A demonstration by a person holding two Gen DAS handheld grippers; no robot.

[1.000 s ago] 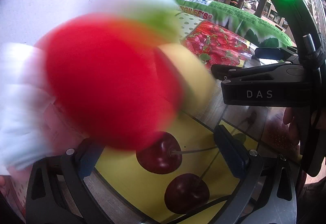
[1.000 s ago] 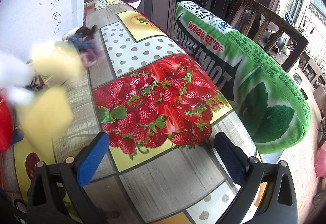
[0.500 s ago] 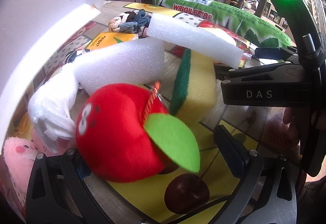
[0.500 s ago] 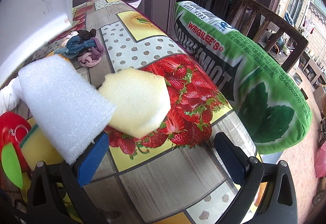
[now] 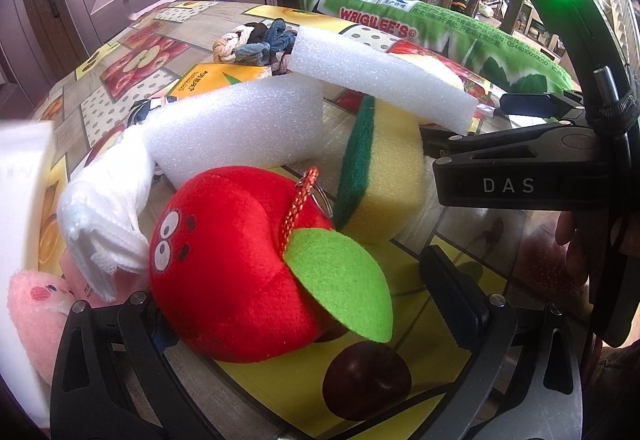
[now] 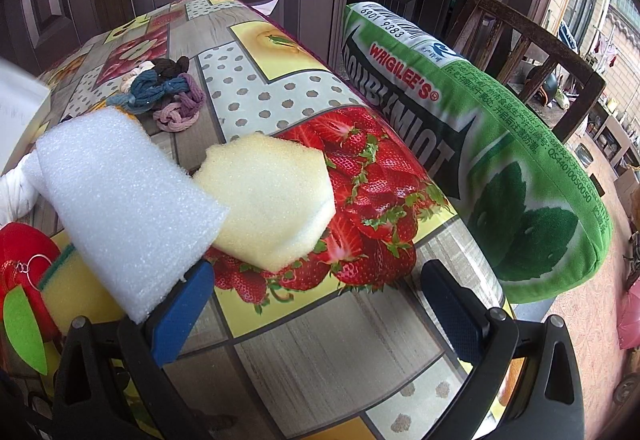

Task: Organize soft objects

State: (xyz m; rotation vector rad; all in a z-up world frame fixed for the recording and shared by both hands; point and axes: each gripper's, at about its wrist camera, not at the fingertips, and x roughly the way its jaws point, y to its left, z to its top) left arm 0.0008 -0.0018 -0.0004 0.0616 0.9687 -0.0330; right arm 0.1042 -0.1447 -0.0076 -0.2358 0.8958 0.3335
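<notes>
On a table (image 6: 320,340) covered with a fruit-print cloth, we see a heap of soft things crowding the left half. Our left gripper (image 5: 304,312) stands with its fingers wide apart, and a red plush apple (image 5: 228,264) with a green felt leaf sits between them, against the left finger; we cannot tell if the finger presses it. Behind the apple lean two white foam blocks (image 5: 240,127), a yellow sponge with a green scouring face (image 5: 384,175), and a crumpled white cloth (image 5: 104,207). A pink plush toy (image 5: 32,304) sits at the far left, and a bundle of knotted cords (image 6: 164,95) lies farther back.

Our right gripper (image 6: 316,304) is also spread wide and holds nothing. One white foam block (image 6: 124,211) overhangs its left finger, and a pale yellow foam piece (image 6: 272,199) rests just ahead on the printed strawberries. Open tabletop lies between and before the right fingers. Beyond the table's right edge sits a long green cushion (image 6: 500,167) on a wooden chair (image 6: 532,43).
</notes>
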